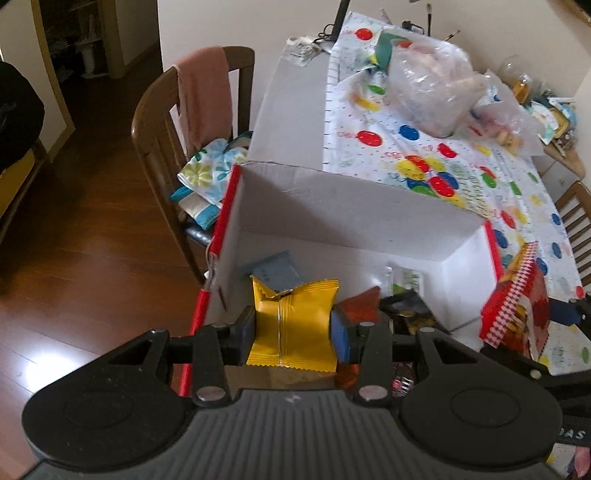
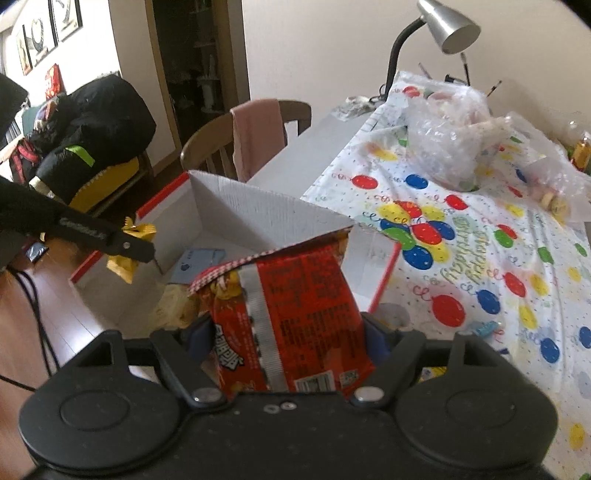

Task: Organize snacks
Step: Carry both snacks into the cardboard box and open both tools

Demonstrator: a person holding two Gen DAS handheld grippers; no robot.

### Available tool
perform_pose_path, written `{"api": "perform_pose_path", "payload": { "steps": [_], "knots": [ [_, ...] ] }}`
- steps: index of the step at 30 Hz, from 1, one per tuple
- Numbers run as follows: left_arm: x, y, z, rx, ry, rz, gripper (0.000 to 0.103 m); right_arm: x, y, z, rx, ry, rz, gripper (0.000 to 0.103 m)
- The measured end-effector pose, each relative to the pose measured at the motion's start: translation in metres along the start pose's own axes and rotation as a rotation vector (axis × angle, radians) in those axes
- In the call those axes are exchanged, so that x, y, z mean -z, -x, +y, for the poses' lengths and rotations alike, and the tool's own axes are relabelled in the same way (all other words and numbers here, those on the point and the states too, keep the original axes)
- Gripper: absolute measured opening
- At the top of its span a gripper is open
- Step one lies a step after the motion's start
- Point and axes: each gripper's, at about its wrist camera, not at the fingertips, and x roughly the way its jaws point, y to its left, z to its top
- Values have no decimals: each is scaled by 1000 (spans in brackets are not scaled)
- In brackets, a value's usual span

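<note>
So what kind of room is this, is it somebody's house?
Most likely a home dining room. There's a table with a birthday balloon tablecloth, a wooden chair with a pink towel over it, and a desk lamp. Both grippers hold snack packets over a cardboard box.

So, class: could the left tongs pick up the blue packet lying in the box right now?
Probably not: the left tongs are already shut on a yellow packet, though the blue packet lies uncovered below.

A small yellow snack packet (image 1: 291, 325) is pinched upright above the open white cardboard box (image 1: 332, 221) with red edges – a red snack bag (image 2: 295, 317) is held beside it; more packets lie inside, among them a pale blue one (image 1: 275, 271).
</note>
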Motion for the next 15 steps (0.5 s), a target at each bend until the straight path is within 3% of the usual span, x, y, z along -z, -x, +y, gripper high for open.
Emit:
{"api": "perform_pose_path", "payload": {
  "steps": [15],
  "knots": [
    [-15, -55, 1, -23, -87, 111, 41, -26, -74, 9, -19, 44, 120, 78]
  ]
}}
